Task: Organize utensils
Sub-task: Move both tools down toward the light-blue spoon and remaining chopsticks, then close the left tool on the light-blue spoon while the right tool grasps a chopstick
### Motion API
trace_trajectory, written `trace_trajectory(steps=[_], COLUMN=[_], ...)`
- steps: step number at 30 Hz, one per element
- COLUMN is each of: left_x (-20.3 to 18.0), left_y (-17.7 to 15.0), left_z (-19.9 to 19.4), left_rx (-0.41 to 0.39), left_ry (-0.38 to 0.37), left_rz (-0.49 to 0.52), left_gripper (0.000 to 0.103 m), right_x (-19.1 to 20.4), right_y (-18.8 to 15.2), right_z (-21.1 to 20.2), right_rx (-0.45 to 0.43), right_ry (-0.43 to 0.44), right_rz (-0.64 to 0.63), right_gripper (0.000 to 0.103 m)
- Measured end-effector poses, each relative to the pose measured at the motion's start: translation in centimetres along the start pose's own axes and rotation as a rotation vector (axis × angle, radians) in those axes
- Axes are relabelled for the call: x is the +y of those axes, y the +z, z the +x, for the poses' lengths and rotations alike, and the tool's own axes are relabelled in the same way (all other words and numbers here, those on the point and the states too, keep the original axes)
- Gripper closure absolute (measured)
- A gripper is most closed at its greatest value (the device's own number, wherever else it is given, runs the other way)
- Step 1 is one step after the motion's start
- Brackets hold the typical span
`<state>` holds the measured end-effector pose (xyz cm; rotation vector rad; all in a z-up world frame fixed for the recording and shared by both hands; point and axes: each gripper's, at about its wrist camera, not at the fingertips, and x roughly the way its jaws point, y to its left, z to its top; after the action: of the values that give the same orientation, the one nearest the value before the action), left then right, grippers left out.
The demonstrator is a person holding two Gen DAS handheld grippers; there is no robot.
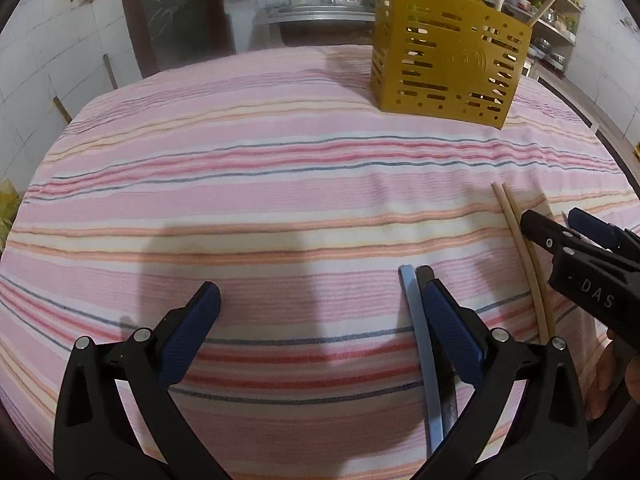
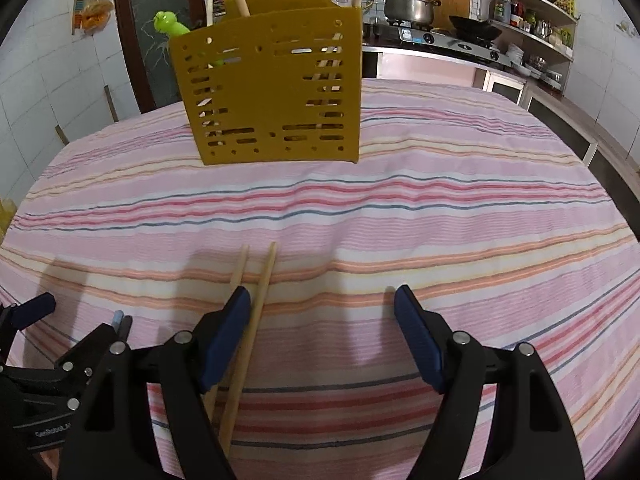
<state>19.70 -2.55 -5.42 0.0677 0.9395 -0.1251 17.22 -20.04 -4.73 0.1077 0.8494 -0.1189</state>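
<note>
Both grippers' fingers [image 2: 418,336] spread apart over wooden chopsticks [image 2: 256,320] lying lengthwise, tips toward the yellow holder [image 2: 276,92].

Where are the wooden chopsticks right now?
The wooden chopsticks lie on the striped cloth, beside the right gripper's left finger, nearer than the yellow holder.

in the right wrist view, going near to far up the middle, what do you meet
right gripper → wooden chopsticks → striped tablecloth → yellow utensil holder → kitchen counter with a steel pot
</note>
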Motion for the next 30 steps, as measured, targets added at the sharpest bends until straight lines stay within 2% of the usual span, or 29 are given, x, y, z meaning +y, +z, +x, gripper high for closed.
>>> trace_trajectory(steps=[9,14,22,30], left_x=[-0.9,-0.2,0.0,-0.3], left_y=[-0.6,-0.8,-0.7,-0.8], left_z=[-0.5,-0.7,-0.4,-0.7], left_rx=[-0.002,0.014,0.018,0.013], left_ry=[-0.013,-0.032,-0.012,-0.005], left_rz=[0.040,0.017,0.011,0.040], left_gripper=[0.005,0.006,0.006,0.014], right_x=[0.4,0.4,0.2,0.4], right_y=[-0.7,-1.1,-1.2,-1.3], right_z=[-0.3,-0.6,-0.8,-0.8], right_rx=[0.021,0.021,0.022,0.023], right_ry=[-0.011,-0.012,-0.016,-0.027], right_rz=[-0.012,-0.005,0.000,-0.012], right_gripper=[0.030,0.031,0.031,0.037])
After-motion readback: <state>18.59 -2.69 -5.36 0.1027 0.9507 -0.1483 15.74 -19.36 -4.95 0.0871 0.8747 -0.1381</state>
